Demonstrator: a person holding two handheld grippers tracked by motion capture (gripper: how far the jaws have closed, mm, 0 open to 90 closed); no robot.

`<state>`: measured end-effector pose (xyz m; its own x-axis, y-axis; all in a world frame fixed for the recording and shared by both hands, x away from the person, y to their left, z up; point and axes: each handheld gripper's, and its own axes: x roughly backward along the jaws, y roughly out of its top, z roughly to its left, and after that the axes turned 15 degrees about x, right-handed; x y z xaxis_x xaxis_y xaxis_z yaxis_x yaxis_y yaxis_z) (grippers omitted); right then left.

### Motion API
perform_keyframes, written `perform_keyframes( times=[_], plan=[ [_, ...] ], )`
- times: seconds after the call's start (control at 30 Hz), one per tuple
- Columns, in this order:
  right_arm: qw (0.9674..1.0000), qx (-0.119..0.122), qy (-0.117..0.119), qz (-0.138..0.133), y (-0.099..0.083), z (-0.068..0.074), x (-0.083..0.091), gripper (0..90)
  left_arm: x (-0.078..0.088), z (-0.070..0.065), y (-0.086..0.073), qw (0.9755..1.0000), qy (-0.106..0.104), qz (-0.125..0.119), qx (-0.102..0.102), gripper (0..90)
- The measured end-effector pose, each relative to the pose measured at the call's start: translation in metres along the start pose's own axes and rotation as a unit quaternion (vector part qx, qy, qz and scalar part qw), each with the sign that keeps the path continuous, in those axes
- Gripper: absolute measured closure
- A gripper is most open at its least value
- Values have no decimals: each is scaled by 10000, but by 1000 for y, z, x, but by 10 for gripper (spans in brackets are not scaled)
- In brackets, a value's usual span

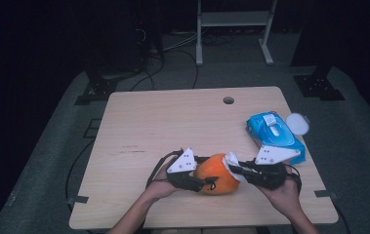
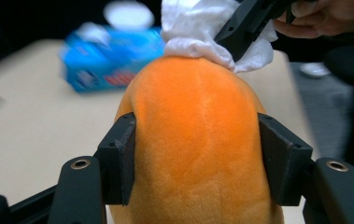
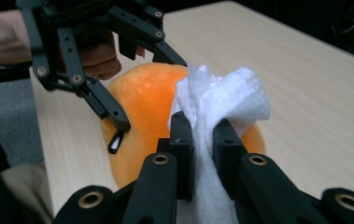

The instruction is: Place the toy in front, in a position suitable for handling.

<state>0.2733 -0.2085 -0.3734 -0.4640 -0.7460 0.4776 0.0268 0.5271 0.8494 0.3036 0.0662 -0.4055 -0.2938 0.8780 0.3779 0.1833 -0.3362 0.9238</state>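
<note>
Pinching fingers of the left gripper press into both flanks of the orange plush toy; in the left gripper view the two black pads dent the soft fabric on either side, so the jaws are closed on it as far as the stuffing allows. The toy sits near the front edge of the wooden table, between the person's two hands, and whether it rests on the surface or hangs just above it I cannot tell.

Moving right, the right gripper has its jaws nearly together on a white wipe. In the right gripper view the crumpled wipe bunches out above the pads and lies against the top of the toy, touching it.

Farther right, a blue pack of wipes lies near the table's right edge, with a round white lid just beside it.

As for progress, the work looks like wiping the toy clean. The wipe is out of the pack and gripped, the toy is steadied, and contact is made at one end. What seems left is most of the rubbing itself: the broad orange back and sides look untouched by the wipe, and the toy would need turning to reach its underside.
</note>
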Motion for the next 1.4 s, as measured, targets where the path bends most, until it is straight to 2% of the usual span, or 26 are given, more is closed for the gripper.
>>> perform_keyframes(
  times=[0.03, 0.07, 0.13, 0.17, 0.23, 0.27, 0.3, 0.37, 0.4, 0.43, 0.53, 0.57, 0.73, 0.9, 1.07, 1.17, 1.33, 1.4],
  plan=[
    [10000, 10, 2, -31, 2, -3, -3, 806, 1, 2, -1, 9999, 77, 7, -141, 377],
    [10000, 10, 14, -35, 3, -5, -7, 806, 1, 7, -6, 9999, 93, 49, -98, 376],
    [9997, 73, 58, 217, -1, -11, -25, 807, -1, 19, -18, 9990, 125, 426, -53, 368],
    [9992, 85, 110, 384, -6, -11, -36, 807, -1, 21, -22, 9991, 88, 416, 69, 347],
    [9990, -30, 214, 383, -13, -12, -46, 808, 0, 28, -24, 9977, 7, 464, 484, 264],
    [9990, -118, 254, 340, -16, -13, -48, 808, 1, 34, -23, 9942, -98, 562, 910, 221],
    [9990, -208, 276, 300, -18, -14, -51, 809, 2, 37, -22, 9921, -134, 607, 1089, 169],
    [9989, -212, 254, 320, -18, -14, -50, 809, 3, 41, -22, 9889, -18, 675, 1325, 122],
    [9989, -213, 242, 343, -18, -14, -50, 809, 2, 42, -23, 9862, -67, 720, 1487, 120],
    [9988, -241, 258, 340, -18, -13, -49, 809, 1, 41, -24, 9858, -93, 765, 1489, 137],
    [9989, -100, 248, 394, -15, -6, -47, 809, 2, 35, -25, 9919, -18, 767, 1014, 266],
    [9991, -33, 218, 369, -11, -5, -44, 810, 2, 34, -25, 9927, -5, 761, 931, 301],
    [9998, -86, -22, 151, -8, -14, -36, 810, 3, 31, -27, 9953, -42, 738, 630, 331],
    [9992, -291, 117, 236, -18, -23, -40, 809, 3, 34, -30, 9951, -57, 714, 677, 330],
    [9983, -407, 254, 322, -23, -22, -37, 809, 5, 38, -33, 9946, -118, 705, 746, 312],
    [9979, -407, 332, 371, -22, -22, -36, 810, 4, 35, -32, 9954, -152, 730, 600, 313],
    [9988, -353, 231, 240, -13, -27, -33, 810, 4, 34, -32, 9955, -172, 743, 571, 325],
    [9987, -345, 234, 308, -14, -29, -37, 809, 4, 34, -32, 9954, -166, 745, 579, 325]
  ],
)
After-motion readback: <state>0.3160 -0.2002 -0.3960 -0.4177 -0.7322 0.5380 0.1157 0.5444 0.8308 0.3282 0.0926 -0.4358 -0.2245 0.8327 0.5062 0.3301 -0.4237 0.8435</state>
